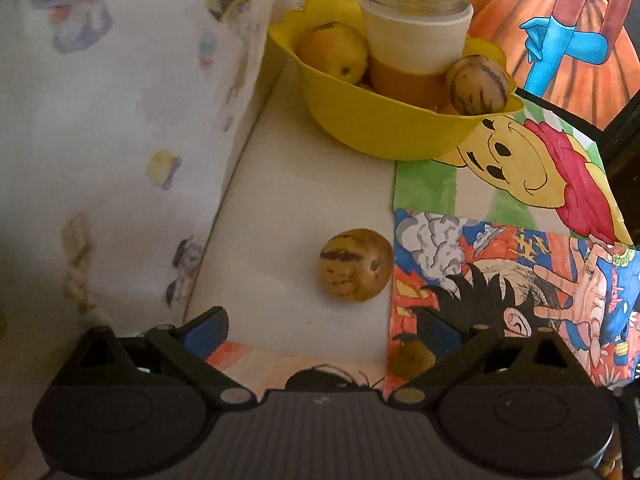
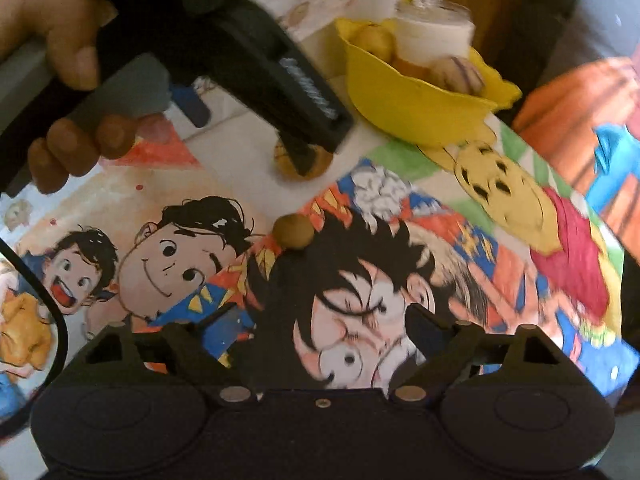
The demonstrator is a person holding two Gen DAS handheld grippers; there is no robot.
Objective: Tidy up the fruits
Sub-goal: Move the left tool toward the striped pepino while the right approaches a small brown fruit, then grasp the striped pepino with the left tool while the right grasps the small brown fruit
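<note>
A yellow bowl (image 1: 384, 128) stands at the back of the table and holds a yellow pear-like fruit (image 1: 334, 53), a striped round fruit (image 1: 478, 84) and a jar (image 1: 414, 32). A striped yellow-brown fruit (image 1: 355, 265) lies on the white surface ahead of my left gripper (image 1: 320, 332), which is open and empty. A small brown fruit (image 1: 412, 358) lies by its right finger. In the right wrist view, my right gripper (image 2: 320, 320) is open and empty; the small brown fruit (image 2: 293, 230) lies ahead of it, and the left gripper's body (image 2: 256, 64) partly hides the striped fruit (image 2: 302, 160). The bowl (image 2: 412, 96) is beyond.
Cartoon drawings (image 2: 360, 288) cover the table. A patterned white cloth (image 1: 120, 140) hangs along the left. An orange pumpkin drawing (image 1: 560, 40) stands behind the bowl at right. A person's hand (image 2: 72, 80) holds the left gripper.
</note>
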